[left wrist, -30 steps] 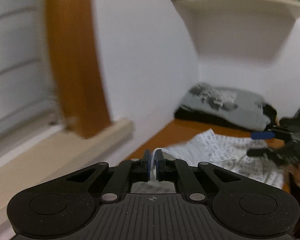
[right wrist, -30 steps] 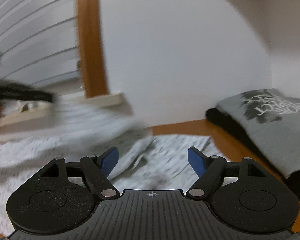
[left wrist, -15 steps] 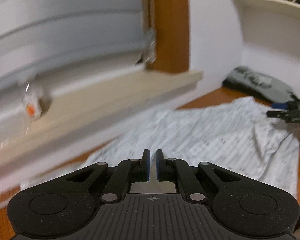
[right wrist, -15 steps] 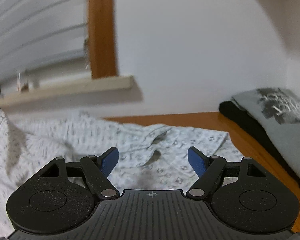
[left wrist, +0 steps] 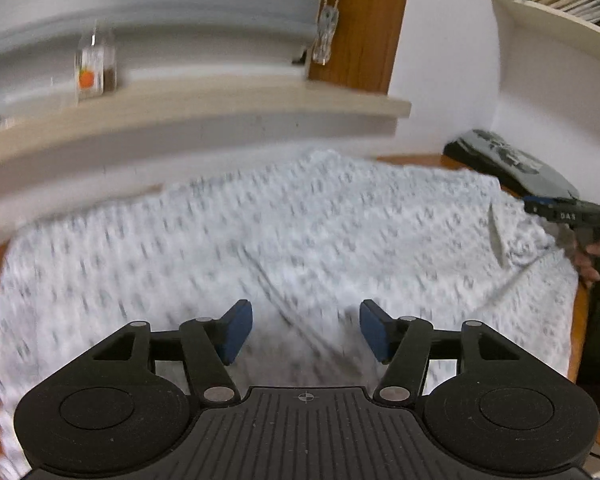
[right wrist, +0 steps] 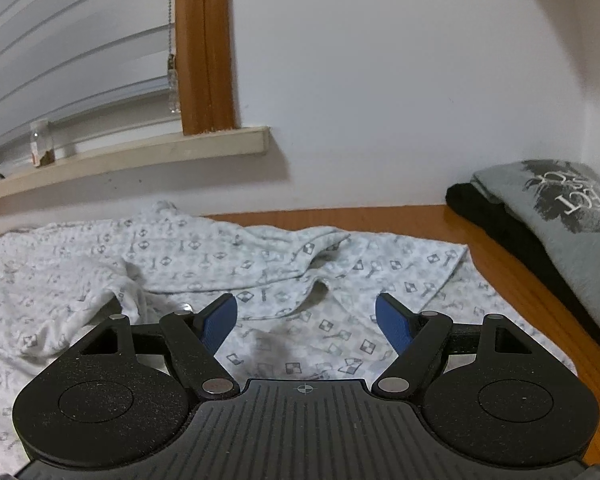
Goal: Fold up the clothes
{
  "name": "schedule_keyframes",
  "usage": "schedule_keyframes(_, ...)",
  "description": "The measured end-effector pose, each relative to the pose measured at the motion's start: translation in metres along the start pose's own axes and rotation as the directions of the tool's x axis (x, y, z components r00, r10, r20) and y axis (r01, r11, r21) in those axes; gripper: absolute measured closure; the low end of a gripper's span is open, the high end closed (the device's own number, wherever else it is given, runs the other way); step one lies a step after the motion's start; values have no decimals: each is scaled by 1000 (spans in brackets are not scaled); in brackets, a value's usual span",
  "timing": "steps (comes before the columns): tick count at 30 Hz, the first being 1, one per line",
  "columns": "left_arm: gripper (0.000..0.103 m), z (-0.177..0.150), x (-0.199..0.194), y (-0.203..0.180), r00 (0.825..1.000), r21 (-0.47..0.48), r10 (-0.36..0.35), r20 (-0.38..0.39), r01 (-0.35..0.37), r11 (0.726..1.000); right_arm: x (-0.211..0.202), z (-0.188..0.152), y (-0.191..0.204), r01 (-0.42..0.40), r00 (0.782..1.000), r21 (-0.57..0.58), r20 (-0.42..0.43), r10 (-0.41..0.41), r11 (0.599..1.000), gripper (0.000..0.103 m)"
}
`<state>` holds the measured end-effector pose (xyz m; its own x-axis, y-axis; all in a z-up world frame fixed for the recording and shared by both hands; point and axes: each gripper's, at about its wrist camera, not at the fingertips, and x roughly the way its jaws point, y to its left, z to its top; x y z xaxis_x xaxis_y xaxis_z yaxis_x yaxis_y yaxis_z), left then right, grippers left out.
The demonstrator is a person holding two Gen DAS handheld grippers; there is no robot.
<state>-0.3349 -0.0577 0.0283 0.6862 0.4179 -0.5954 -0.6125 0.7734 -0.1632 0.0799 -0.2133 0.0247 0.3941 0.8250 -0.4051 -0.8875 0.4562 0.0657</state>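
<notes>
My left gripper (left wrist: pixel 306 330) is opening over the shirt (right wrist: pixel 188 256), nothing pinched; right gripper (right wrist: pixel 305 320) spread wide, empty. Thin limp cotton, wrinkles easily. I'd pinch hem corners.

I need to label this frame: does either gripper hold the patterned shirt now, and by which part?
Nothing is held. The left gripper is opening, with no cloth between its pads, and the right gripper stands open above the patterned shirt, which lies spread on the wooden table.

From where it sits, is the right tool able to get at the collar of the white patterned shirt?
Probably yes. The right tool is open and empty, and the white patterned shirt lies spread just ahead, its collar uncovered. The folded grey printed shirt lies off to the side.
</notes>
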Motion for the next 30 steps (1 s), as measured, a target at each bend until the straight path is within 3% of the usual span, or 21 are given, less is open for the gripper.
schedule_keyframes(5,53,-5,7,-8,1000,18,-16,-7,16,1000,-4,0,-5,14,1000,34,27,-15,999,28)
schedule_keyframes(6,57,-5,7,-10,1000,27,-14,-4,14,1000,-6,0,-6,19,999,44,35,-20,999,28)
schedule_keyframes(10,91,-5,3,-14,1000,58,-6,23,4,998,-8,-1,-8,26,999,58,46,-29,998,28)
schedule_keyframes(13,92,-1,-12,-20,998,73,-14,57,10,997,-8,-1,-10,23,999,66,46,-26,998,28)
schedule_keyframes(14,99,1,-20,-20,997,66,-18,76,13,998,-8,-1,-10,22,999,71,47,-26,997,27)
schedule_keyframes(16,99,8,-39,-17,992,47,-37,119,32,998,-8,-1,-11,22,998,77,51,-26,997,27)
schedule_keyframes(23,99,16,-92,-1,980,26,1,200,-6,1000,-11,-2,-13,23,997,94,66,-30,995,27)
schedule_keyframes(30,99,-2,-163,42,961,-93,74,266,-51,994,-15,-3,-15,26,995,106,90,-36,994,27)
